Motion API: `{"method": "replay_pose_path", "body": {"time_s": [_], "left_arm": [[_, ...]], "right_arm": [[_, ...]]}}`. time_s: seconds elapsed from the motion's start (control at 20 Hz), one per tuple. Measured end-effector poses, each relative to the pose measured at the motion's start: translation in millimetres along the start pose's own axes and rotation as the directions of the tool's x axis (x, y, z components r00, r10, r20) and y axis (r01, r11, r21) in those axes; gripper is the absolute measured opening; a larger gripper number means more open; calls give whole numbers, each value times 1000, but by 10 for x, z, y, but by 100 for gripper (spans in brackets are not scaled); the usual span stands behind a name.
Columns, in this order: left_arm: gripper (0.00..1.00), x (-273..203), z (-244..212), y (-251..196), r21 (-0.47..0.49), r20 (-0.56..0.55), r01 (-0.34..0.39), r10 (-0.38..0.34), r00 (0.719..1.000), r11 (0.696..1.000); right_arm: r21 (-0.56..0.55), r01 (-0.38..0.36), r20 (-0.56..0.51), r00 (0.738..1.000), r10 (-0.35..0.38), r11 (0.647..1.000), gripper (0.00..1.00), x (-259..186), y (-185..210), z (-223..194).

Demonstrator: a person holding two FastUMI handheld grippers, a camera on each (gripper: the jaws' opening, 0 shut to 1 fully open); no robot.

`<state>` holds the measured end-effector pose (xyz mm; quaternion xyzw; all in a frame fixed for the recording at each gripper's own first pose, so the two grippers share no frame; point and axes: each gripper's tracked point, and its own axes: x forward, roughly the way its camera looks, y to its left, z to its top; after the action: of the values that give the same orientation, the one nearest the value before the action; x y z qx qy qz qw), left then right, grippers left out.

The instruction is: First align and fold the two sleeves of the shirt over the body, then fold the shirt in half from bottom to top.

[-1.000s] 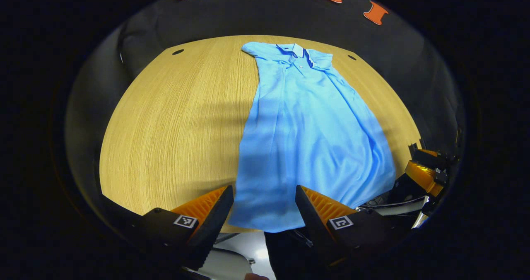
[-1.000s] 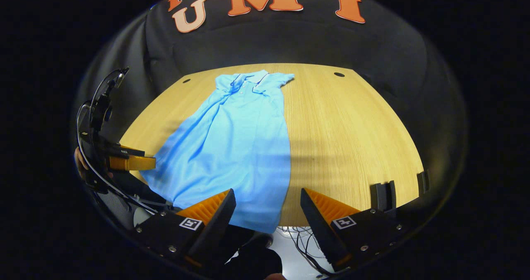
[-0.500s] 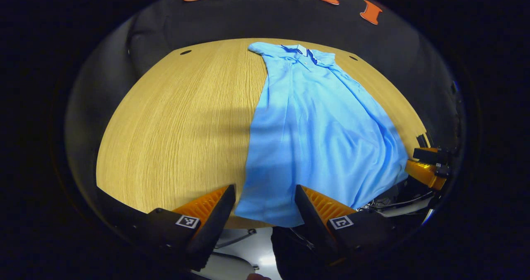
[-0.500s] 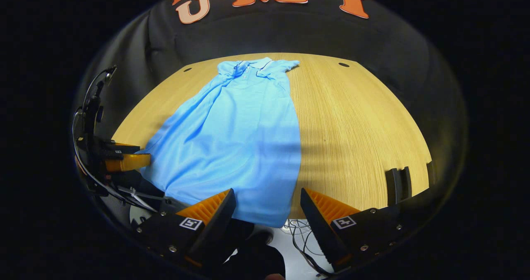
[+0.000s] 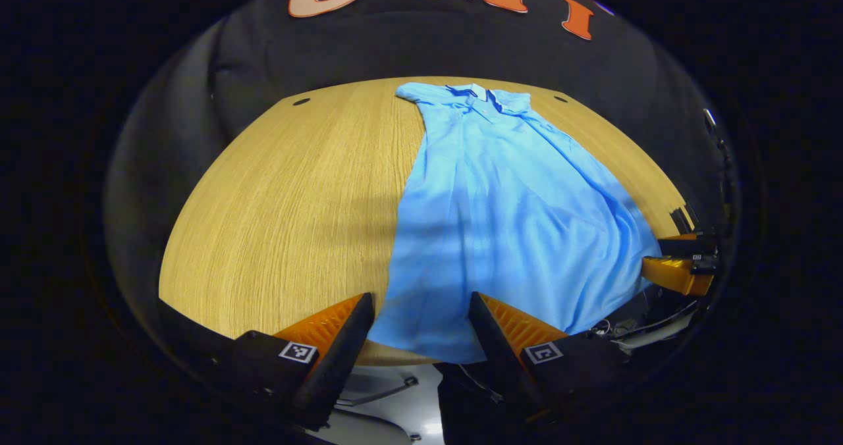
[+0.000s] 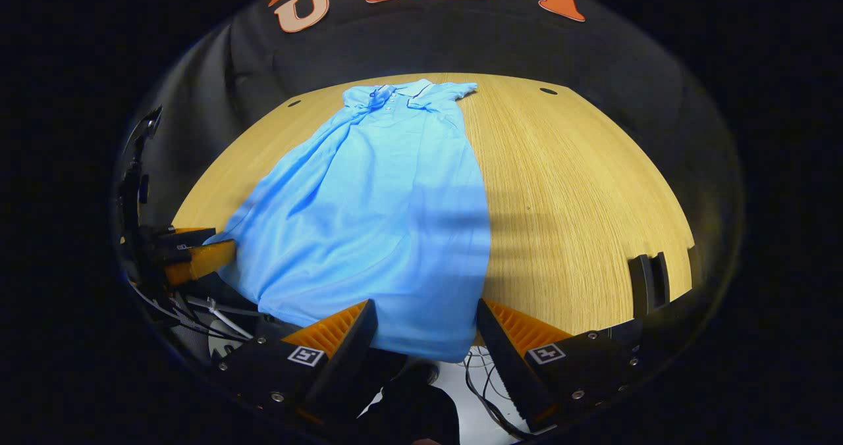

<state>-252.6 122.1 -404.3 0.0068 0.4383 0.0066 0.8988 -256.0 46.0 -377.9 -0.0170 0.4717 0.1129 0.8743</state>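
Note:
A light blue polo shirt (image 5: pixel 507 208) (image 6: pixel 382 201) lies flat on the wooden table (image 5: pixel 283 195) (image 6: pixel 573 188), collar at the far end, hem hanging a little over the near edge. Both sleeves lie folded in over the body. My left gripper (image 5: pixel 421 313) stands open at the hem's left corner, with the cloth lying between its fingers. My right gripper (image 6: pixel 428 316) is open at the hem's right corner in the same way. In the left gripper view the other gripper (image 5: pixel 678 267) sits at the shirt's right edge; in the right gripper view the other gripper (image 6: pixel 191 257) sits at its left.
Small round holes (image 5: pixel 301 101) (image 6: pixel 548 91) mark the table's far corners. A dark bracket (image 6: pixel 649 280) sits on the near right table edge. Cables (image 6: pixel 481 379) and pale floor (image 5: pixel 388 392) lie below the near edge.
Both grippers have moved forward toward the hem, so the shirt's bottom corners now lie further in between the open fingers. The shirt has not shifted on the table.

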Motion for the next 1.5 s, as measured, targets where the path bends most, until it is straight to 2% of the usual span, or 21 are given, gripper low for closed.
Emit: {"method": "replay_pose_path", "body": {"time_s": [0.05, 0.2, 0.3, 0.35, 0.4, 0.45, 0.5, 0.55, 0.6, 0.65, 0.7, 0.75, 0.9, 1.25, 1.5], "left_arm": [[99, 2, -14, -5, 0, -2, -11, 11, 1000, 1000], [97, 27, -16, -30, -34, -49, -25, 24, 999, 999], [90, 26, -19, -55, -22, -84, -11, 9, 996, 1000], [84, 37, -9, -86, -13, -103, -4, 3, 995, 1000], [76, 45, -4, -139, -6, -118, 3, -3, 993, 1000], [58, 28, 6, -195, 5, -130, 9, -8, 992, 1000], [40, 16, -8, -234, 20, -139, 6, -3, 990, 1000], [19, 11, -6, -231, 45, -149, -19, 26, 989, 999], [16, 22, 19, -248, 77, -147, -40, 52, 988, 996], [11, 29, 25, -259, 105, -150, -59, 74, 986, 993], [11, 17, 26, -306, 124, -150, -59, 77, 986, 991], [8, 21, 35, -414, 135, -154, -22, 43, 987, 991], [6, 7, 156, -429, 151, -146, -9, 31, 989, 989], [6, -56, 785, -394, -25, -87, 31, -33, 996, 999], [6, -117, 1239, -355, -85, -48, 64, -68, 997, 994]], "right_arm": [[5, 13, -4, 1000, -13, 1000, 96, 8, -20, 4], [-18, 49, -16, 999, -49, 999, 85, 11, -87, -4], [-27, 63, -22, 998, -64, 998, 70, 15, -118, -9], [-8, 74, -26, 997, -74, 997, 66, 12, -149, -11], [15, 86, -32, 996, -85, 996, 57, 18, -196, -7], [42, 94, -47, 995, -92, 995, 49, 20, -234, -14], [76, 103, -64, 993, -98, 992, 34, 13, -279, -18], [117, 92, -78, 993, -84, 989, 25, 28, -266, -14], [147, 74, -88, 994, -61, 986, 14, 36, -257, 2], [180, 53, -96, 995, -36, 982, 12, 31, -238, 1], [209, 30, -108, 994, -7, 977, 8, 33, -204, -1], [235, 18, -116, 993, 9, 972, 5, 33, -222, 3], [256, 7, -88, 996, 16, 967, 4, -15, -258, 172], [231, -27, -3, 1000, 28, 973, 4, -180, -286, 840], [221, -33, 24, 999, 28, 975, 4, -202, -311, 1258]]}}
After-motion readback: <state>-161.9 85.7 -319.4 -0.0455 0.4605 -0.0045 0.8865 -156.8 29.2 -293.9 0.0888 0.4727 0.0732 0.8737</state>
